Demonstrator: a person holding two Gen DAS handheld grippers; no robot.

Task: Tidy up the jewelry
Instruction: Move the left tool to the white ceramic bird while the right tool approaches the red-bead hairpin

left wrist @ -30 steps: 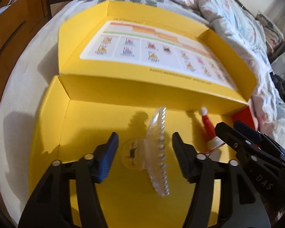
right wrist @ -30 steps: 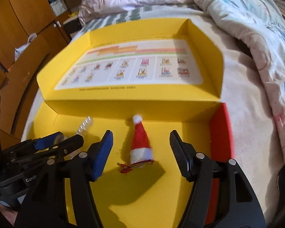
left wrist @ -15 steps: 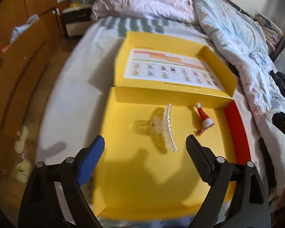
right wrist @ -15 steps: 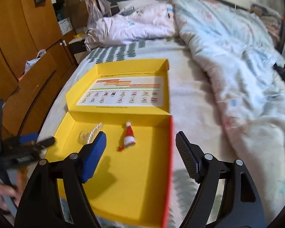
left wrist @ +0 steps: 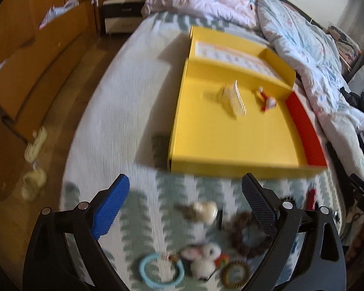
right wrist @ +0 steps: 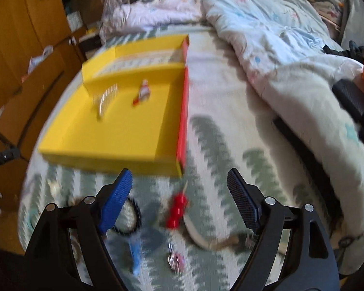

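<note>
Now the left gripper (left wrist: 184,203) hangs with fingers spread wide and empty over the bed's (left wrist: 123,111) near edge, above a blue ring (left wrist: 161,270), a white plush clip (left wrist: 203,259) and a brown scrunchie (left wrist: 245,237). Farther up the bed, the yellow box (left wrist: 230,133) holds a clear claw clip (left wrist: 234,97) and a Santa-hat clip (left wrist: 267,98). The right gripper (right wrist: 179,198), fingers equally wide, hovers over a red clip (right wrist: 176,209).

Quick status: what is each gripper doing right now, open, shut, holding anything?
Left gripper: open, holding nothing.
Right gripper: open, holding nothing.
</note>
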